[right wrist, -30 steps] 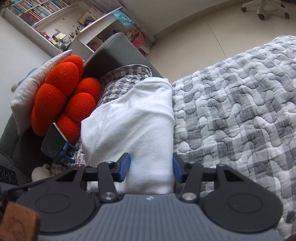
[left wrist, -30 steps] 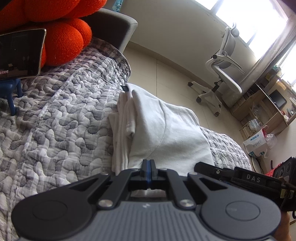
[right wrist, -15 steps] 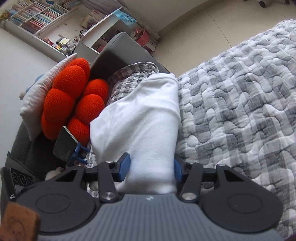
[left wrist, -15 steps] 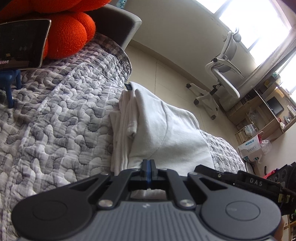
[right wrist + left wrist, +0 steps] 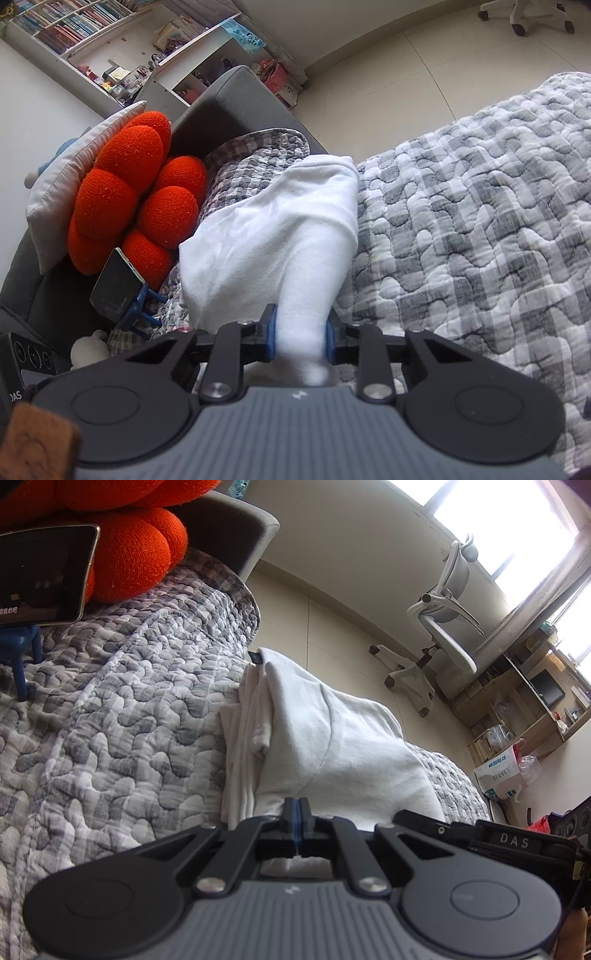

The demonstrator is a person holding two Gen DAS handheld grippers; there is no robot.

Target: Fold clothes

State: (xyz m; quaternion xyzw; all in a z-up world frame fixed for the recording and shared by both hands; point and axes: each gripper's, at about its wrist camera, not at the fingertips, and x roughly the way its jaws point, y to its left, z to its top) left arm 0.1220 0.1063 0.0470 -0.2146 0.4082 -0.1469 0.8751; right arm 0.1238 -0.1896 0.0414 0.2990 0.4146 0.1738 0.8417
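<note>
White folded garment [image 5: 291, 236] lies on the grey quilted bedspread [image 5: 480, 229], a long bundle whose long axis runs from the grippers away toward the dark grey headboard [image 5: 236, 107]; far end rounded. In the left wrist view its stacked layer edges [image 5: 243, 738] show along the left side, with a small dark tag [image 5: 255, 657] at the far tip. Right gripper [image 5: 300, 339]: jaws have just been closing, blue pads now pinching the bunched near end of the garment. Left gripper [image 5: 295, 823]: pads pressed together, clenched at the garment's near edge; whether any cloth is caught between them cannot be told. Left of the garment: orange knitted cushion [image 5: 129, 192] against the headboard, phone [image 5: 116, 284] propped on a blue stand [image 5: 142, 310]. Beyond the bed, tiled floor [image 5: 332, 635], white office chair [image 5: 439, 627], bookshelves [image 5: 81, 26].
</note>
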